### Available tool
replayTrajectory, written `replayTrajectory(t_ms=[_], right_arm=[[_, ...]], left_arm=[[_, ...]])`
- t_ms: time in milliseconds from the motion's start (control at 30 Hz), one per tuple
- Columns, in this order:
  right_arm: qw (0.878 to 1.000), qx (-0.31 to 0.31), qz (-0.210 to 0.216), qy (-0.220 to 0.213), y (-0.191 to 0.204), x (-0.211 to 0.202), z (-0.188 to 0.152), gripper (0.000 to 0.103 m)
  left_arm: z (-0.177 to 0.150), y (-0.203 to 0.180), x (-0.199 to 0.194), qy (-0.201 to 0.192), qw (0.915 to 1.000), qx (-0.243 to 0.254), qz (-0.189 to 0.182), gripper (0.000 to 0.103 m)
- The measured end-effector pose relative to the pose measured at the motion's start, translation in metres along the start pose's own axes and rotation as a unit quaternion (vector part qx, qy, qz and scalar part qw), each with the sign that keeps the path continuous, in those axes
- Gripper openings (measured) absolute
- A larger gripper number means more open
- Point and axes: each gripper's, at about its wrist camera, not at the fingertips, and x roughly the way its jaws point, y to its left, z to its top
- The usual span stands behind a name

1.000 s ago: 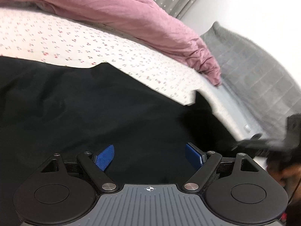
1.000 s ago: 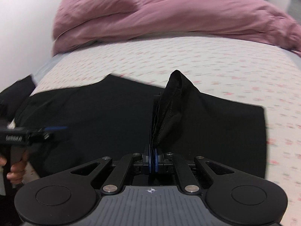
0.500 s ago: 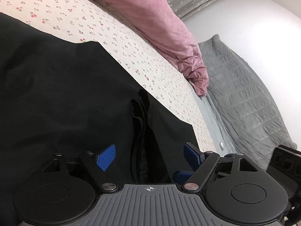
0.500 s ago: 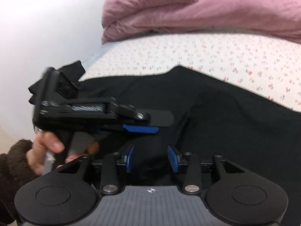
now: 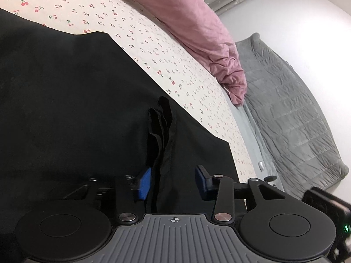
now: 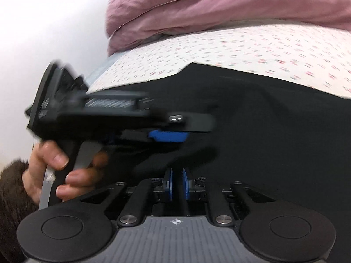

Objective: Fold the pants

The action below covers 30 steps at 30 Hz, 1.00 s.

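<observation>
**A:** Where are the pants?

**B:** The black pants (image 5: 72, 109) lie spread across the bed sheet (image 5: 136, 32), the white one printed with small cherries. A pink duvet (image 5: 197, 28) is bunched along the far side of the bed, and a grey quilt (image 5: 285, 100) hangs past its edge near the wall.

**A:** And the left gripper?

**B:** The left gripper (image 5: 173, 184) sits low over the pants with its jaws parted to a middling gap. A raised ridge of bunched fabric (image 5: 161, 131) stands up from the pants and runs down between the two blue pads (image 5: 145, 183). The left pad is touching that fabric; the right pad stands clear of it, so the cloth is not pinched.

**A:** Can you see it from the other side?

**B:** Yes, though blurred. In the right wrist view the left gripper (image 6: 169, 136) crosses the frame sideways above the pants (image 6: 274, 131), held by a hand (image 6: 57, 171) in a brown fuzzy sleeve (image 6: 11, 197). One blue pad shows along its underside.

**A:** What about the right gripper?

**B:** The right gripper (image 6: 177, 186) has its jaws drawn close, leaving only a thin slit between the blue pads (image 6: 169, 186). That slit looks dark against the black cloth below, so I cannot tell whether any fabric is caught in it. It points across the pants toward the sheet (image 6: 241, 48) and the duvet (image 6: 219, 6).
</observation>
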Motion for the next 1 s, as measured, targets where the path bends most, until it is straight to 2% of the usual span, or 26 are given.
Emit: replayTrajectory(t_ms=[167,233,267,300,367,433,567,667,733,767,800,867,1000], right_arm=[[0.998,-0.058,0.028,0.019,0.026,0.009,-0.004,0.013],[0.997,-0.071,0.026,0.023,0.03,0.007,-0.005,0.014],[0.997,-0.073,0.02,0.02,0.03,0.003,-0.006,0.018],[0.997,-0.073,0.013,0.015,0.029,-0.002,-0.006,0.03],[0.998,-0.069,-0.007,-0.005,0.024,-0.016,-0.006,0.042],[0.997,-0.06,-0.03,-0.026,0.016,-0.027,-0.003,0.042],[0.994,-0.02,-0.093,-0.05,-0.007,-0.035,0.001,0.047],[0.989,-0.007,-0.14,-0.051,-0.019,-0.034,0.001,0.049],[0.985,-0.013,-0.164,-0.045,-0.023,-0.032,-0.001,0.057],[0.984,-0.02,-0.172,-0.042,-0.022,-0.03,-0.001,0.065],[0.983,-0.029,-0.178,-0.04,-0.022,-0.029,-0.002,0.068],[0.981,-0.048,-0.183,-0.036,-0.021,-0.029,-0.002,0.068],[0.981,-0.071,-0.174,-0.042,-0.014,-0.03,0.0,0.072]], left_arm=[[0.0,0.003,0.004,-0.003,1.0,-0.001,0.006,0.024],[0.0,0.003,0.005,-0.004,0.9999,0.003,0.017,0.013],[-0.001,0.003,0.006,-0.005,0.9997,0.007,0.023,0.01],[-0.001,0.002,0.006,-0.006,0.9995,0.01,0.028,0.009],[-0.001,-0.001,0.006,-0.009,0.9992,0.018,0.035,0.006],[-0.001,-0.006,0.006,-0.009,0.9984,0.031,0.047,0.002],[0.001,-0.023,0.002,-0.008,0.9943,0.06,0.088,0.0],[0.002,-0.034,-0.008,-0.018,0.9889,0.088,0.119,0.0],[0.002,-0.037,-0.02,-0.026,0.9842,0.106,0.139,0.0],[0.004,-0.038,-0.027,-0.029,0.9813,0.115,0.152,0.0],[0.005,-0.037,-0.033,-0.032,0.9783,0.123,0.164,0.0],[0.011,-0.031,-0.048,-0.043,0.9719,0.13,0.191,0.0],[0.025,-0.009,-0.084,-0.065,0.9645,0.104,0.234,0.0]])
